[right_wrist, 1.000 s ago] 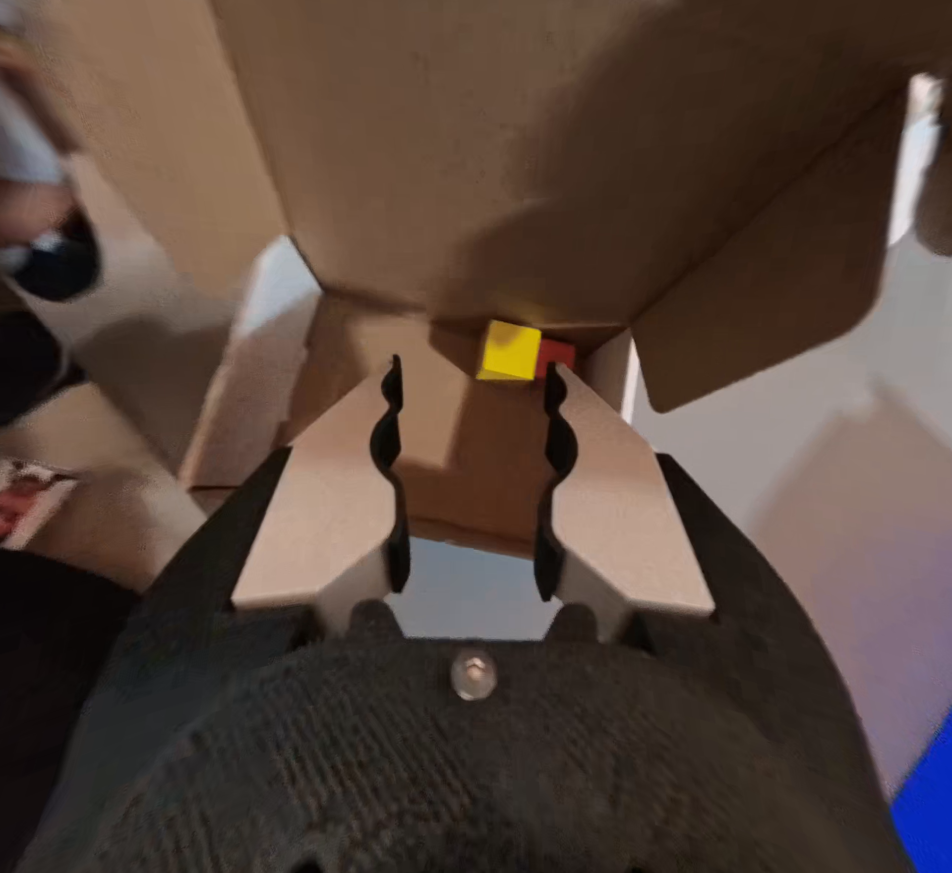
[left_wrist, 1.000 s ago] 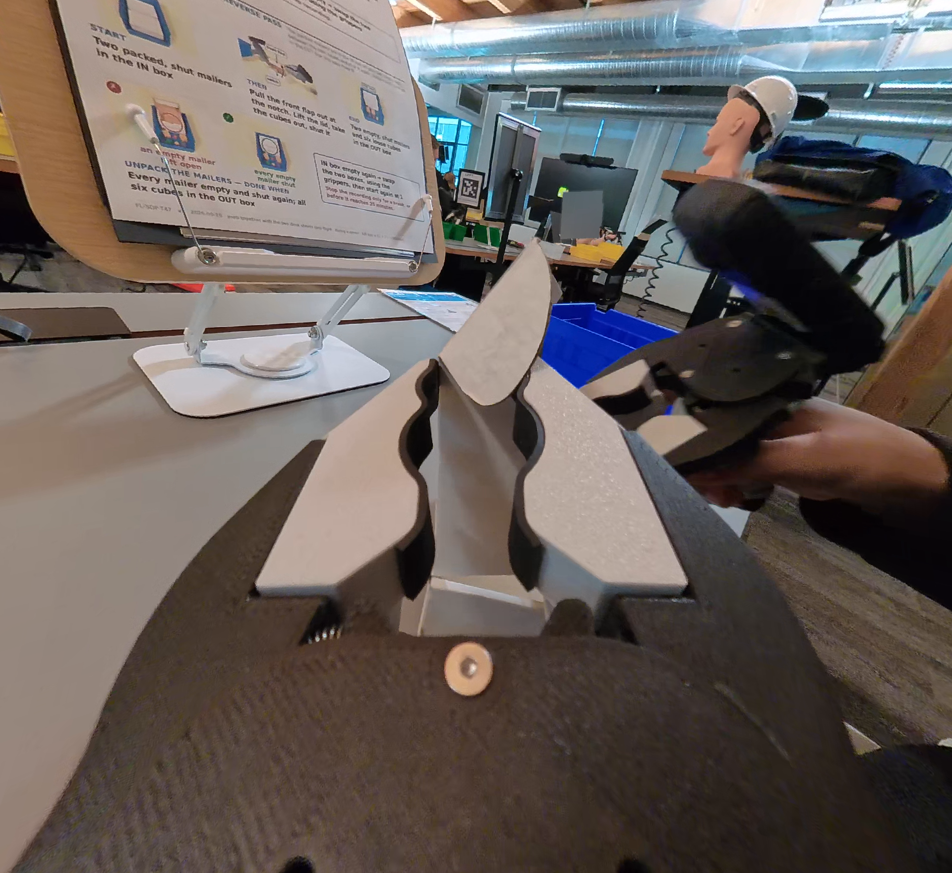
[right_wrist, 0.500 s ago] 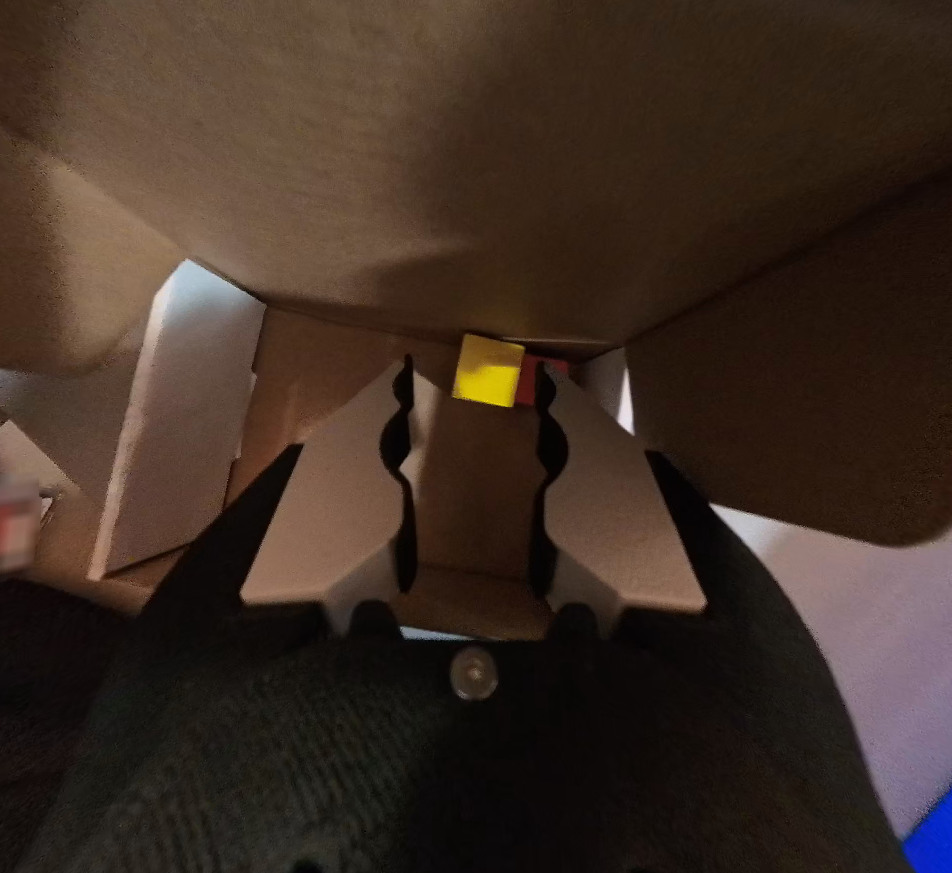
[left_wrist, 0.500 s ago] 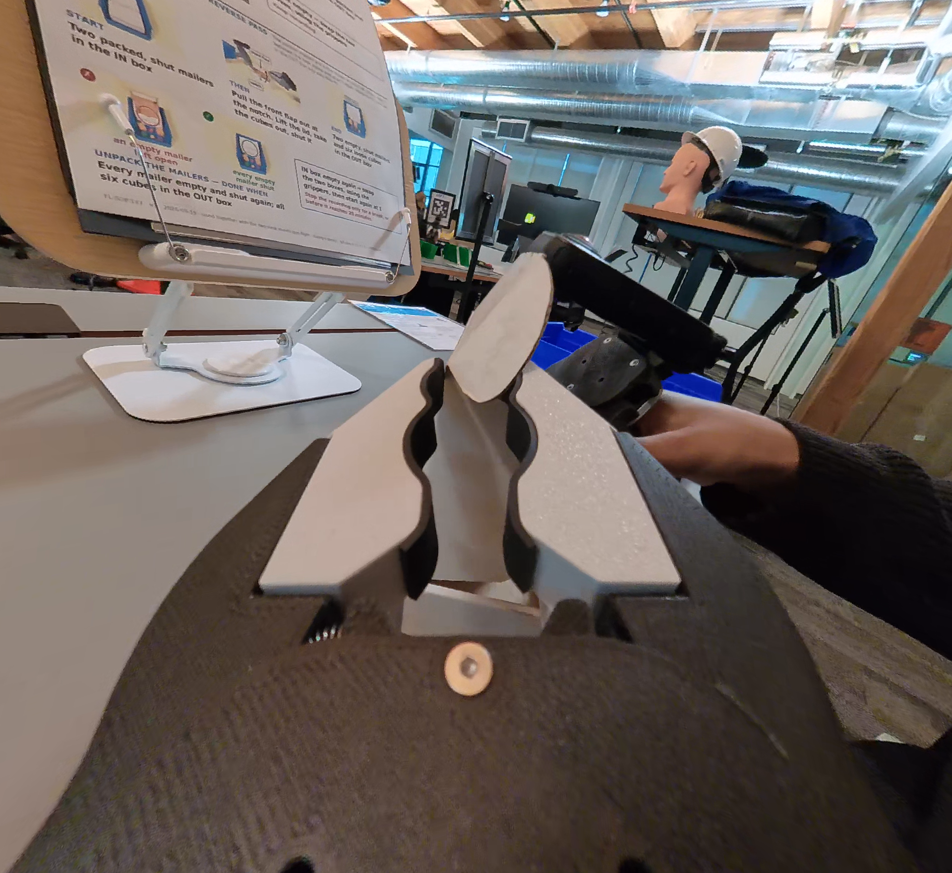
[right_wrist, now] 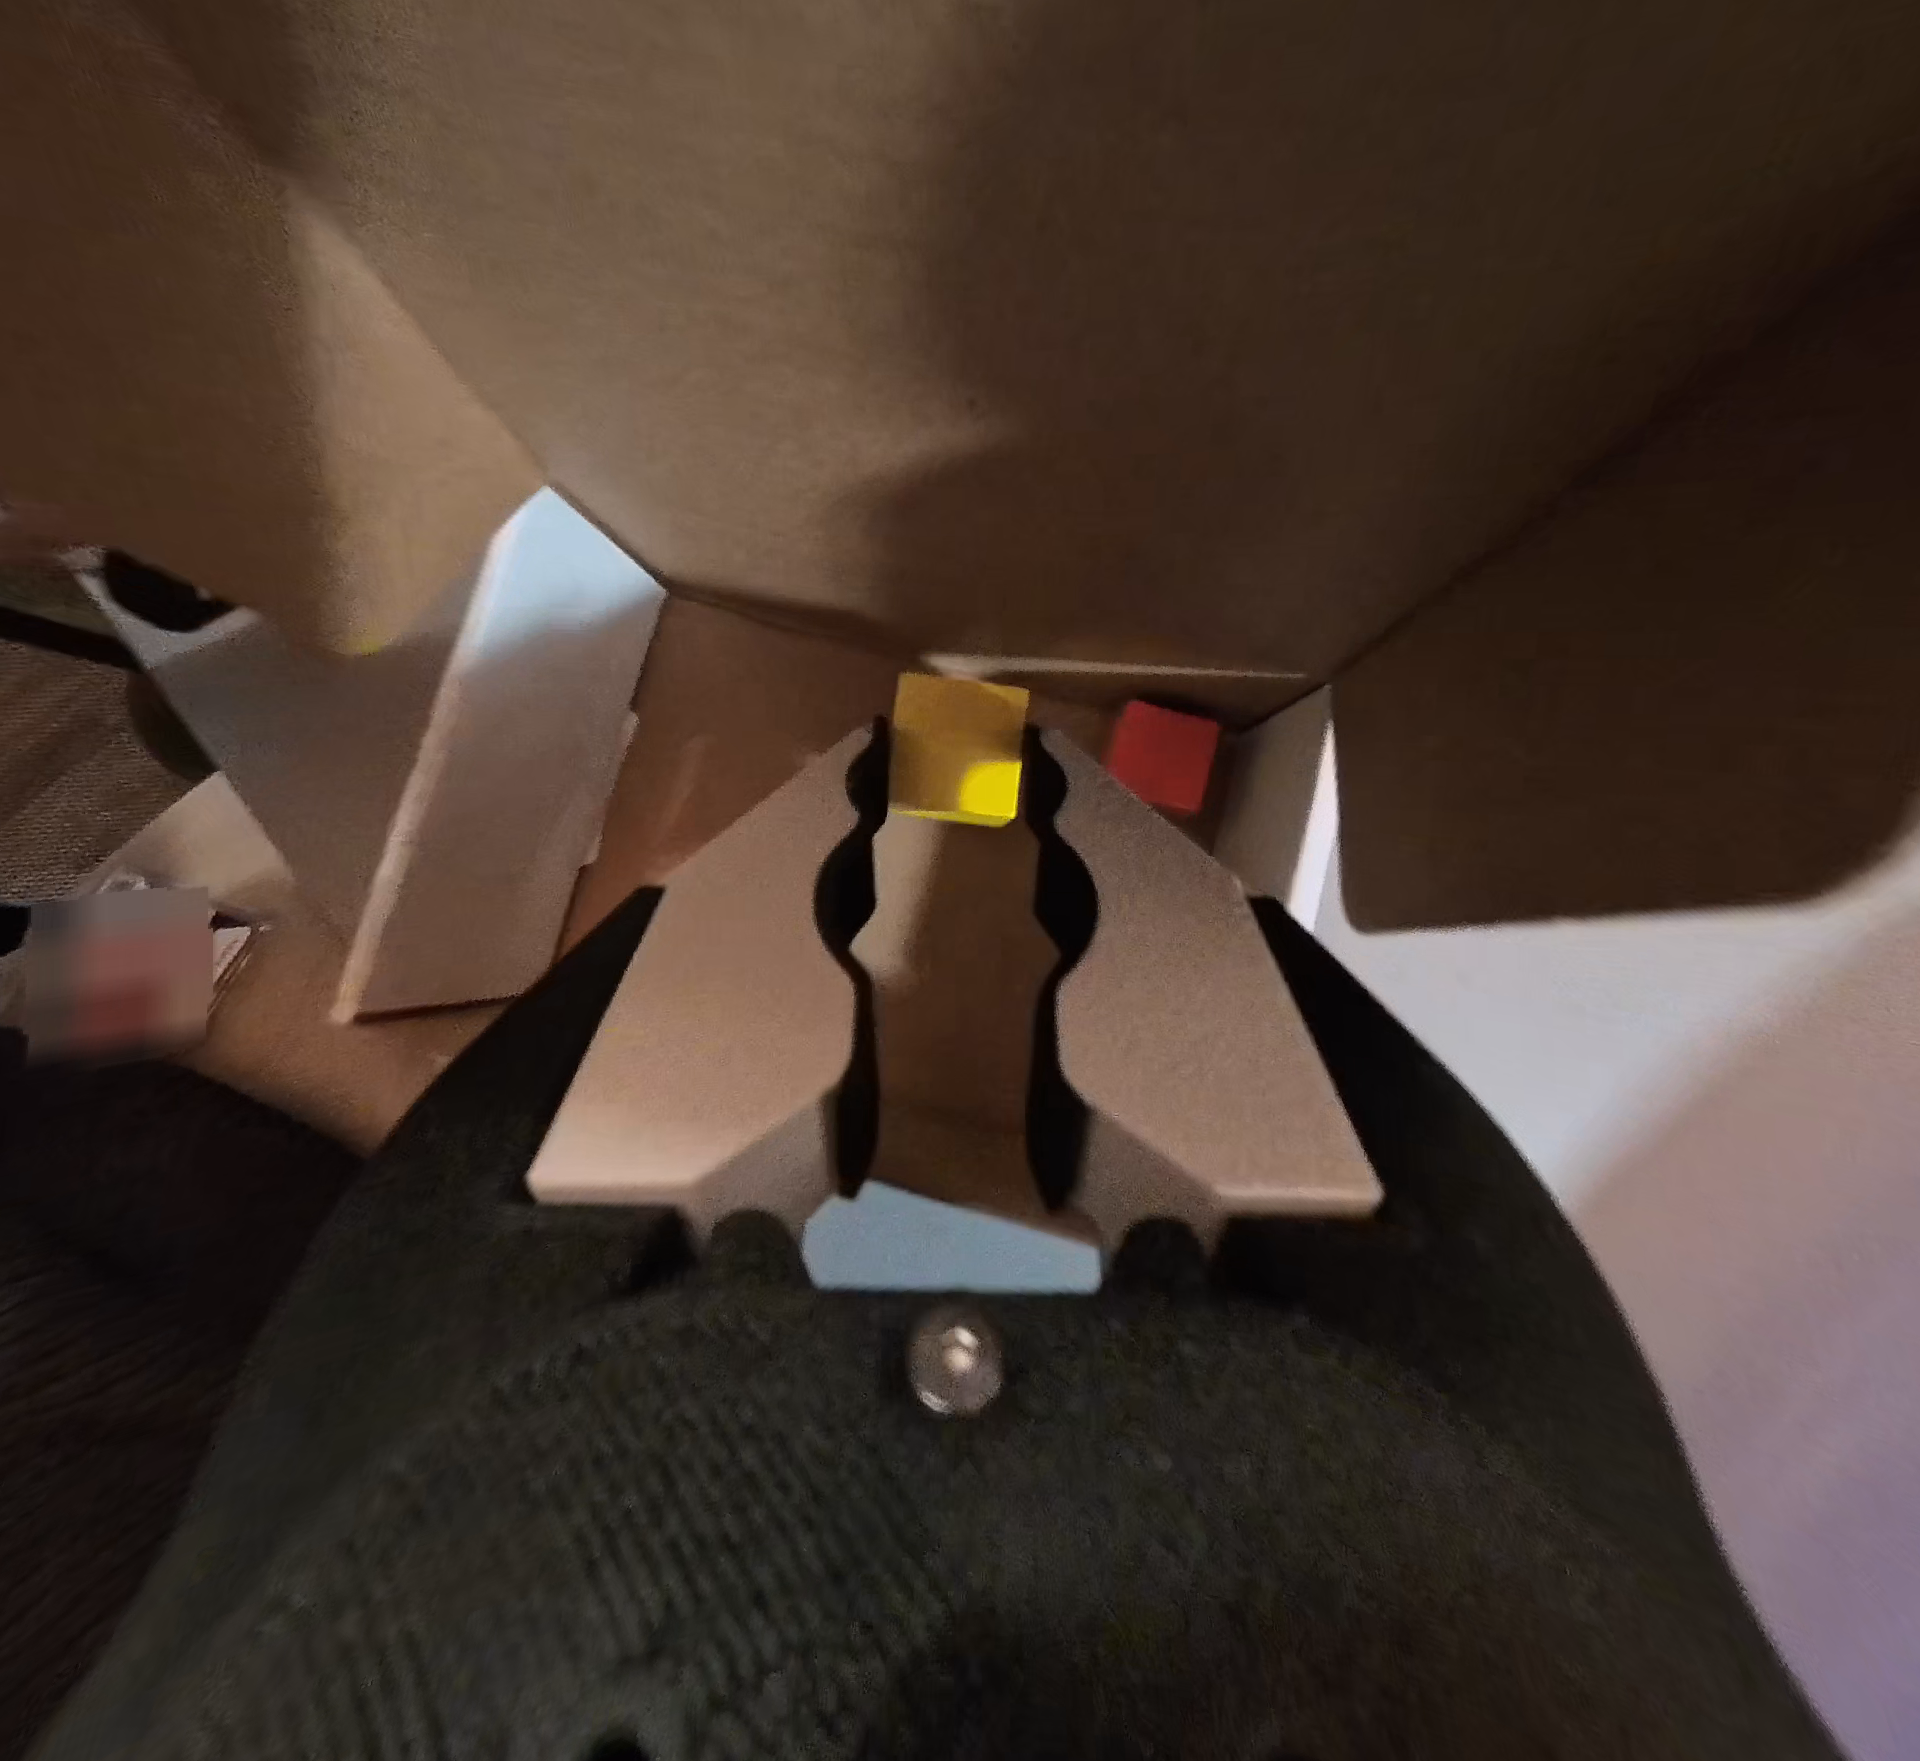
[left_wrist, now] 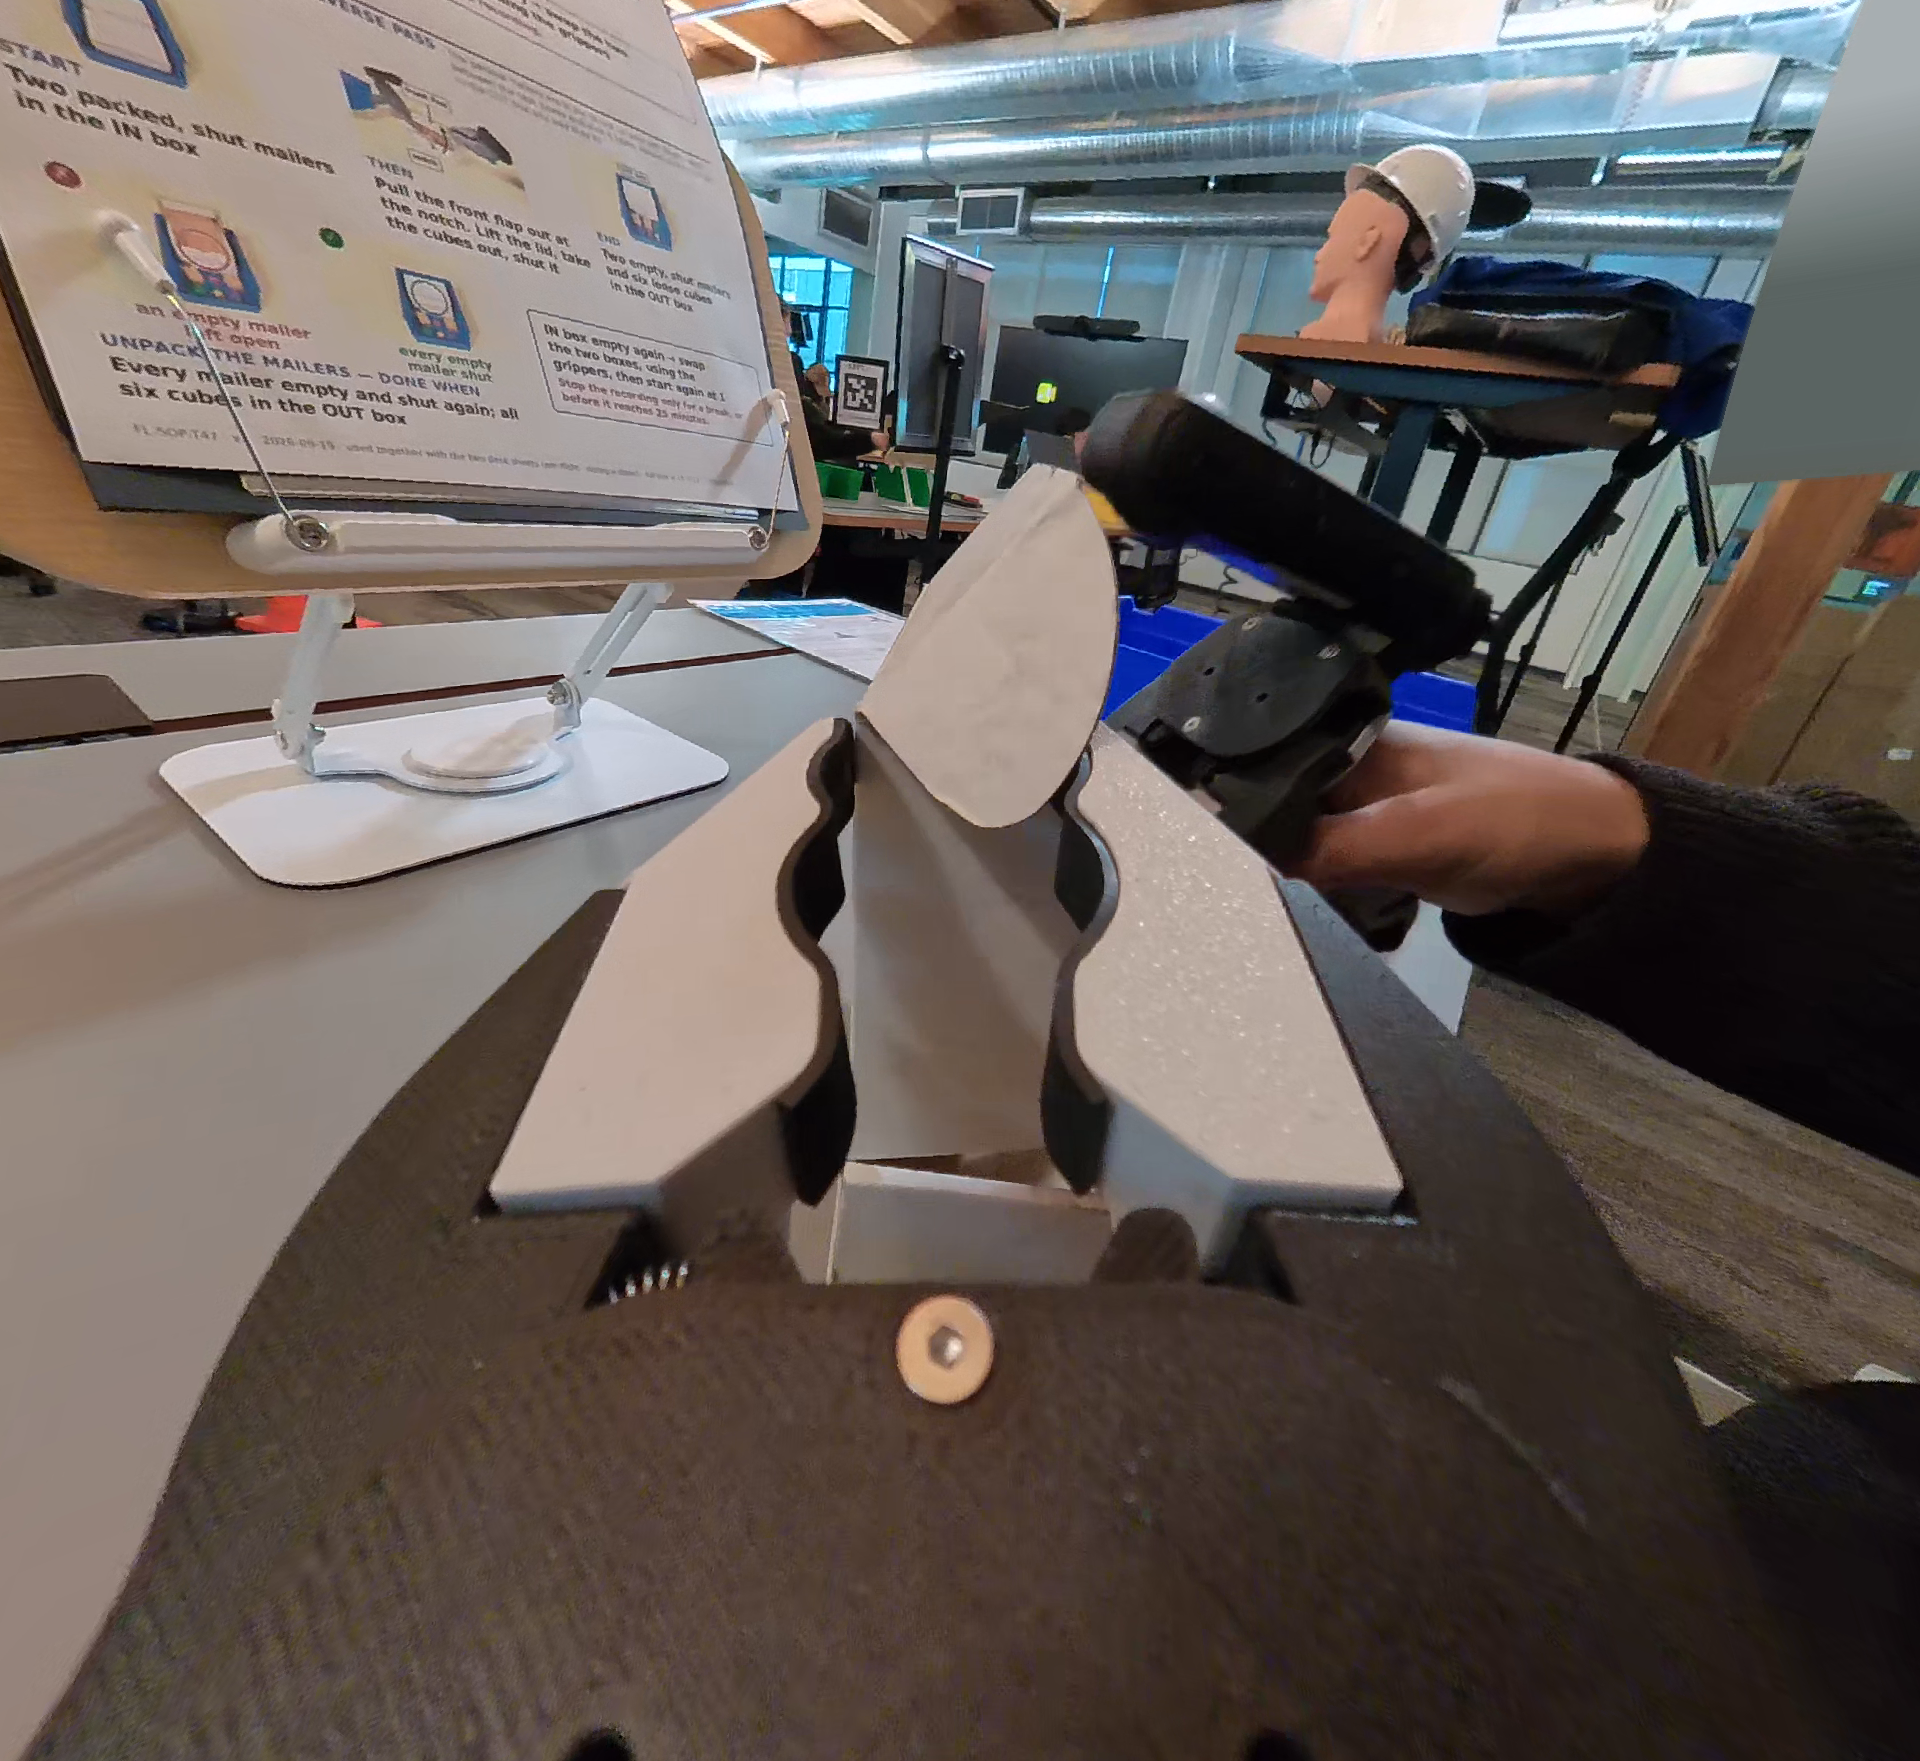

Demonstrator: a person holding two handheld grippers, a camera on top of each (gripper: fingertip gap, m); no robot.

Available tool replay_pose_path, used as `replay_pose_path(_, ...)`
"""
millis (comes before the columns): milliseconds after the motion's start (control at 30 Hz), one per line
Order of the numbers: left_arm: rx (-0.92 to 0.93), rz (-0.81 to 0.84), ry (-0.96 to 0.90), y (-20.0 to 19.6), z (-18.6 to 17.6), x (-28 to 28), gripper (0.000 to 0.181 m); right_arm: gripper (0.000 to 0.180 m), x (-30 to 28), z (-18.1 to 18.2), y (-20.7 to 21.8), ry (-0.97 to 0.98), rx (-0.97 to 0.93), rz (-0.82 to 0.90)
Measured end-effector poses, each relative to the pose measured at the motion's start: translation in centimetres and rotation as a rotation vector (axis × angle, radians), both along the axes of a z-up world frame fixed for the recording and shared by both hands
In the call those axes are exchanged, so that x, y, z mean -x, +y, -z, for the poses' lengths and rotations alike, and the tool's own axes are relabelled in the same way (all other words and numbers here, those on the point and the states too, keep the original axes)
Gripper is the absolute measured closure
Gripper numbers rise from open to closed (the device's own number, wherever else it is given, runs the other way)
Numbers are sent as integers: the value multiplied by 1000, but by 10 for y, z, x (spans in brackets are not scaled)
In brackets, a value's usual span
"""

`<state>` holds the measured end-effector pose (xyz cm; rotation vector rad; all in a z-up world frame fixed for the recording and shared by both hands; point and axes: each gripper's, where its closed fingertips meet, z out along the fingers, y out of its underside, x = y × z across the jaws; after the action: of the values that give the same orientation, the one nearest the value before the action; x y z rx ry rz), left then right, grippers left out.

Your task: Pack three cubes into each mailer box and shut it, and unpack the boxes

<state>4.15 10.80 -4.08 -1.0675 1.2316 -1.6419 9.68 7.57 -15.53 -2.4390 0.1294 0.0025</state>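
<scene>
- Presently, we found the left tongs [left_wrist: 951,890] clamped on a white flap [left_wrist: 992,672] of the mailer box [right_wrist: 1039,205], holding the lid raised above the grey surface [left_wrist: 260,1036].
- We noted the right tongs [right_wrist: 956,761] reaching under that lid into the box, their tips closed against both sides of the yellow cube [right_wrist: 958,755]; we judged it gripped, though blur kept us from confirming firm contact.
- The red cube [right_wrist: 1162,753] sat just beside the yellow one, against the white side wall at the far corner. A third cube was not visible.
- Risk one: the hold lay only at the very tips, so the yellow cube could twist or drop out on withdrawal.
- Risk two: the lid hung low over the right tongs; should the left tongs slip off the thin flap, it could fall onto them and knock the cube loose.
- Risk three: the right finger [right_wrist: 1143,932] stood near the red cube, and a sideways pull could drag or wedge it into the corner.
- Risk four: the box rested unsecured and could slide on the surface if pulled.
</scene>
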Motion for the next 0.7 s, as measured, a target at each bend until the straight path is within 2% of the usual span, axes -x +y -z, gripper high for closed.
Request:
replay_pose_path(33,3,2,0,0,0,0,145,155,1,-7,-2,0,-19,-2)
replay_pose_path(133,7,-8,-3,2,0,0,147,155,-2,-36,-13,-4,-78,9)
replay_pose_path(267,20,-29,-8,7,-1,0,149,155,-17,-94,-40,-12,-191,54)
replay_pose_path(367,26,-40,-13,10,-2,0,151,155,-50,-138,-77,-85,-264,153)
replay_pose_path(467,27,-39,-14,9,-3,1,151,155,-102,-164,-133,-197,-262,327)
replay_pose_path(567,21,-37,-16,7,-3,1,151,155,-174,-158,-220,-318,-134,601)
replay_pose_path(633,20,-37,-17,7,-3,0,150,155,-213,-133,-288,-353,28,780)
replay_pose_path(700,19,-39,-17,7,-3,0,150,155,-230,-94,-338,-260,157,862)
